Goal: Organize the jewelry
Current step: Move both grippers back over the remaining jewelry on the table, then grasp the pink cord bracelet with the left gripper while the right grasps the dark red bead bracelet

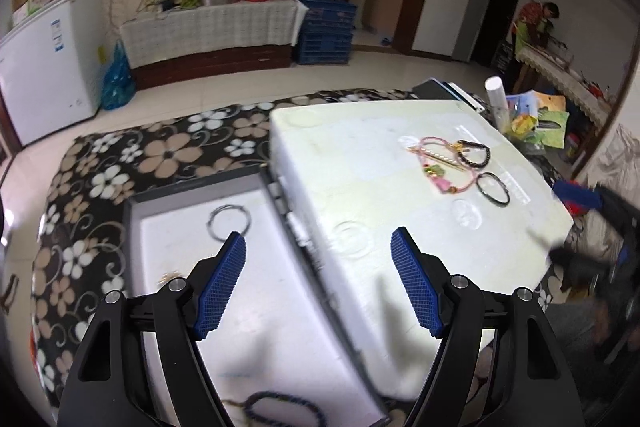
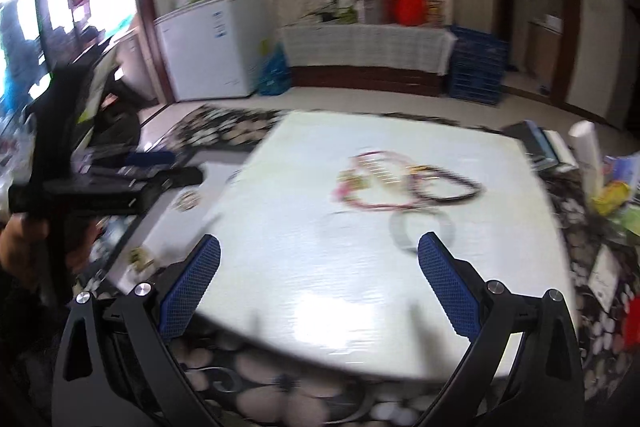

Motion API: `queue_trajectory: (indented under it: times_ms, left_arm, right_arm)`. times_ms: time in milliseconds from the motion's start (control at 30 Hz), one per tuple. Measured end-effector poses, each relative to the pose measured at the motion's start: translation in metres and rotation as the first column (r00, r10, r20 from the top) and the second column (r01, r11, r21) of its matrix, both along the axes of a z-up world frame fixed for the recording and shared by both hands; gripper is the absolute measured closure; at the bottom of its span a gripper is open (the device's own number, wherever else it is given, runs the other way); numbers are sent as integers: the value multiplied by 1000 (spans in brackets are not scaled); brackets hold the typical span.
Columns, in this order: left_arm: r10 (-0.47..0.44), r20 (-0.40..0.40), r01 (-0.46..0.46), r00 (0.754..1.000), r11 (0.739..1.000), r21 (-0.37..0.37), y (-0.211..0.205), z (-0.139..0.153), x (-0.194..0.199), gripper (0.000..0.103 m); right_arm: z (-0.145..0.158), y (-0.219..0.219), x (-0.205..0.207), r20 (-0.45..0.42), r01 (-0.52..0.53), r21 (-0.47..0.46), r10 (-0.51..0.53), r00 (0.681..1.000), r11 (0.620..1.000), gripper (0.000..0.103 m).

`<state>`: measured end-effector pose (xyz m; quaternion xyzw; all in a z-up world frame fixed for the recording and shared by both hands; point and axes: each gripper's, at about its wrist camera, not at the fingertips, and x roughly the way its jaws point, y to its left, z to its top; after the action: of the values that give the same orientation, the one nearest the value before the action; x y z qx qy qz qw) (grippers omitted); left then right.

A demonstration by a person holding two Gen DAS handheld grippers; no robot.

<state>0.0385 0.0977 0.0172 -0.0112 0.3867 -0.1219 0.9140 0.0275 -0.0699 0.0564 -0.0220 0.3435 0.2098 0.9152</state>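
Note:
A pile of jewelry [image 1: 448, 159] lies on a white foam block [image 1: 360, 195]: a pink cord necklace, a pearl bar, a black beaded bracelet [image 1: 476, 153] and a thin black bangle [image 1: 493, 183]. To its left an open grey box [image 1: 168, 227] with a white lining holds a thin ring bracelet [image 1: 229, 221], a small gold piece [image 1: 170, 277] and a dark beaded bracelet [image 1: 280, 409]. My left gripper [image 1: 318, 251] is open and empty above the box's right edge. My right gripper [image 2: 320, 255] is open and empty over the foam block [image 2: 280, 247], short of the blurred jewelry pile [image 2: 404, 183].
The table wears a dark floral cloth [image 1: 132, 155]. A white tube [image 1: 496, 91], books and colourful packets [image 1: 536, 119] crowd the far right corner. The left gripper's handle and hand [image 2: 60, 179] show at the left of the right wrist view.

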Motion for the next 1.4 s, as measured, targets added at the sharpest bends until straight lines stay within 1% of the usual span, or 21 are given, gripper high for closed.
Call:
queue_trajectory:
  times_ms: [67, 200, 300, 400, 467, 567, 633, 700, 733, 767, 800, 867, 900, 933, 1033, 1167, 1267, 1300, 1333, 1400]
  left_arm:
    - [-21, -1, 21, 1000, 1000, 9, -13, 0, 6, 26]
    - [-60, 7, 60, 998, 998, 4, -34, 2, 14, 26]
    - [-88, 10, 88, 996, 996, 11, -49, 2, 22, 26]
    - [-118, 11, 118, 993, 992, 35, -65, -1, 32, 26]
    - [-148, 4, 148, 989, 988, 38, -75, -1, 39, 26]
    - [-168, 6, 168, 986, 984, 64, -87, -2, 47, 26]
    - [-171, -10, 171, 985, 984, 58, -92, -4, 54, 28]
    - [-168, -23, 169, 986, 985, 46, -96, -6, 60, 29]
    - [-171, -27, 172, 985, 984, 42, -98, -7, 64, 29]
    - [-172, -31, 174, 985, 984, 50, -102, -8, 67, 30]
    - [-173, -33, 175, 984, 983, 59, -105, -8, 69, 32]
    - [-174, -43, 177, 984, 981, 81, -113, -11, 76, 37]
    - [-175, -51, 179, 983, 980, 87, -116, -12, 79, 44]
    - [-174, -63, 179, 983, 980, 90, -118, -14, 82, 49]
    - [-176, -83, 184, 981, 979, 89, -122, -20, 87, 58]
    - [-178, -72, 185, 981, 977, 102, -122, -21, 87, 63]
    - [-178, -64, 185, 982, 976, 111, -124, -21, 87, 65]
    - [-182, -60, 188, 981, 976, 113, -124, -22, 86, 71]
    - [-186, -59, 191, 981, 975, 111, -125, -21, 86, 79]
    - [-197, -53, 202, 979, 973, 110, -128, -21, 85, 82]
  right_arm:
    - [7, -22, 9, 24, 58, 2, -58, 998, 998, 5]
    - [8, -54, 24, 41, 111, 5, -112, 993, 994, 5]
    - [0, -69, 35, 25, 107, -4, -107, 994, 994, 5]
    - [-11, -74, 50, 9, 100, -26, -100, 995, 995, 5]
    - [-16, -77, 58, -13, 97, -11, -97, 995, 995, 5]
    - [-21, -83, 73, -66, 109, 47, -106, 992, 993, 5]
    - [-21, -83, 79, -75, 120, 54, -115, 991, 991, 10]
    - [-23, -81, 87, -84, 124, 43, -120, 989, 991, 19]
    - [-24, -79, 89, -86, 123, 38, -120, 989, 992, 20]
    - [-24, -77, 91, -88, 120, 26, -117, 989, 992, 25]
    - [-24, -75, 93, -89, 119, 13, -117, 989, 993, 31]
    - [-25, -71, 97, -91, 117, -9, -117, 989, 993, 36]
    - [-26, -70, 99, -94, 117, -14, -118, 989, 993, 38]
    - [-27, -69, 101, -97, 116, -17, -117, 988, 993, 39]
    - [-30, -67, 107, -101, 113, -29, -116, 988, 993, 42]
    - [-34, -62, 113, -107, 104, -60, -110, 988, 993, 49]
    - [-35, -61, 112, -115, 95, -62, -101, 988, 994, 50]
    - [-35, -61, 111, -116, 91, -60, -98, 988, 994, 50]
    - [-34, -61, 110, -112, 88, -67, -96, 989, 994, 50]
    - [-34, -59, 110, -107, 87, -83, -96, 990, 993, 50]
